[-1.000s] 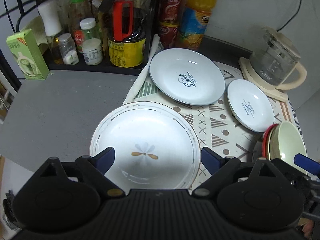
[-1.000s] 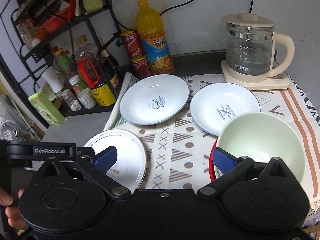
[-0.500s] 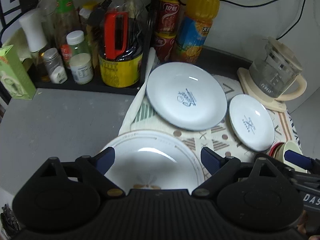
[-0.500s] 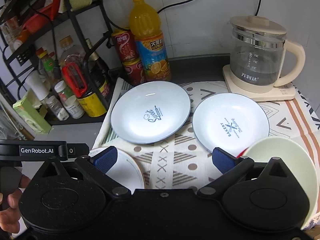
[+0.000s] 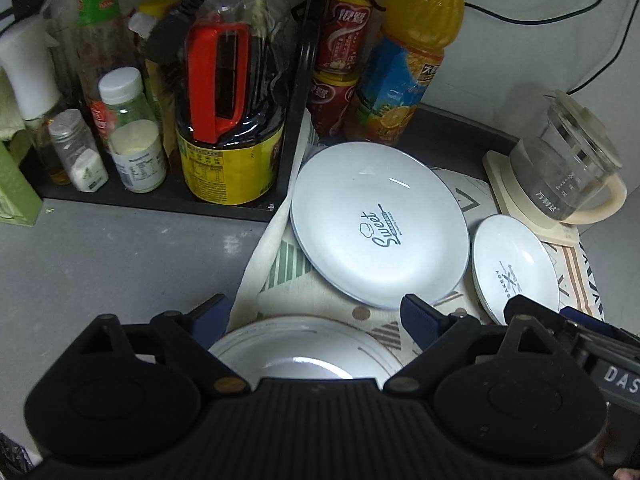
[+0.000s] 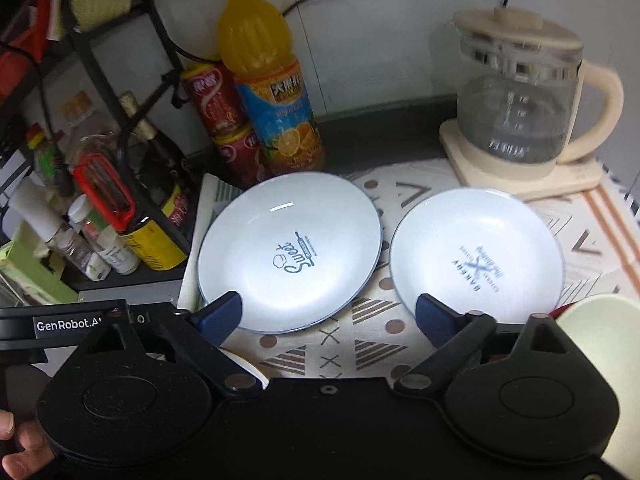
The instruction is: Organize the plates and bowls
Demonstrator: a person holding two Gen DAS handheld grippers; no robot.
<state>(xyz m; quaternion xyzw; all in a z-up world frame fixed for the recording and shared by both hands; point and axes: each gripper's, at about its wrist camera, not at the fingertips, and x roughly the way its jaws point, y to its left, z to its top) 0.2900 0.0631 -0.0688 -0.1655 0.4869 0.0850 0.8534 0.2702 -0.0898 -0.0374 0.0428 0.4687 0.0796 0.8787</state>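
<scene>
- left gripper: fingers spread, holding nothing; above rimmed plate
- right gripper: fingers spread, holding nothing
- sweet plate; bakery plate beside it
- green bowl; kettle

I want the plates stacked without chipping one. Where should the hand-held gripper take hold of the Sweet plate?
Grip the Sweet plate at its raised near rim, coming in low from the front. It lies flat on the patterned cloth, so only the upturned edge offers the fingers a thin lip to pinch.
</scene>
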